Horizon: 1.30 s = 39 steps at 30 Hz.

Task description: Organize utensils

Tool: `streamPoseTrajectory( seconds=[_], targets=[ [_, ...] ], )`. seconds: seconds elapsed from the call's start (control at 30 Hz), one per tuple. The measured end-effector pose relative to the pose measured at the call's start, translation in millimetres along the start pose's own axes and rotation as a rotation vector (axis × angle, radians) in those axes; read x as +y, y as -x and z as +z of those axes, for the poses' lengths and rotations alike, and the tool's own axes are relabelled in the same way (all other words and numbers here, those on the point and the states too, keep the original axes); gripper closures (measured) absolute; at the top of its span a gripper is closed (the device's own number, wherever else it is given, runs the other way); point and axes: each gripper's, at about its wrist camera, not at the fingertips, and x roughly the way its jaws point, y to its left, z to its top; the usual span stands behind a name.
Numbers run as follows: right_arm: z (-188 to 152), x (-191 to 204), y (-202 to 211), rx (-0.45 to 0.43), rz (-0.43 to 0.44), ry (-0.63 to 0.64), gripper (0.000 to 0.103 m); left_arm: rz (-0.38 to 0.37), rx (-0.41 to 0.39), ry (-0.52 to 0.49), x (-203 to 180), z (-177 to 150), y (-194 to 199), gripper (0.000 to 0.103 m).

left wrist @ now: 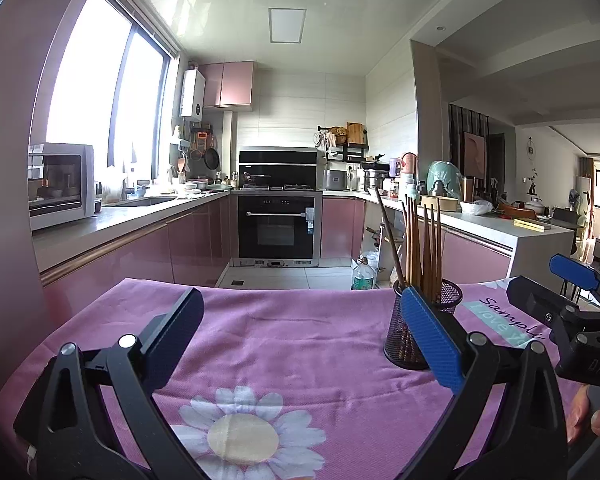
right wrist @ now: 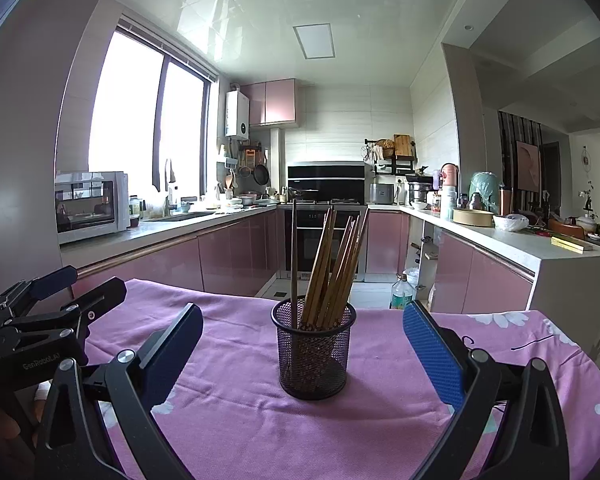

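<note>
Left gripper (left wrist: 300, 320) and right gripper (right wrist: 302, 334) level, jaws spread, chopstick holder (right wrist: 314, 350) ahead

Strong daylight from the window (right wrist: 148, 128), blown out to white, glossy ceiling above it catching glare, counters beside it perhaps slightly hazy, fisheye bending at edges, dark vignetted corners, soft shadows on the tablecloth (right wrist: 236, 400).

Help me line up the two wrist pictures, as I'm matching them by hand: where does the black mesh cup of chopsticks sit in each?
Left wrist view: the mesh cup stands right of centre on the pink cloth, partly behind the blue finger pad.
Right wrist view: it stands at centre, framed between the two fingers.
Shared landmark: the black oven at the back of the kitchen.
</note>
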Motion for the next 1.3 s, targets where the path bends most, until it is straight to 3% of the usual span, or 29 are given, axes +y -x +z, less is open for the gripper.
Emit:
streamPoseTrajectory(
  seconds=[1.3],
  targets=[
    [-0.7,-3.7,0.1,0.007,-0.002,-0.012,0.006,-0.005,0.002,-0.005,-3.9,-1.5,2.5,0.006]
  ],
)
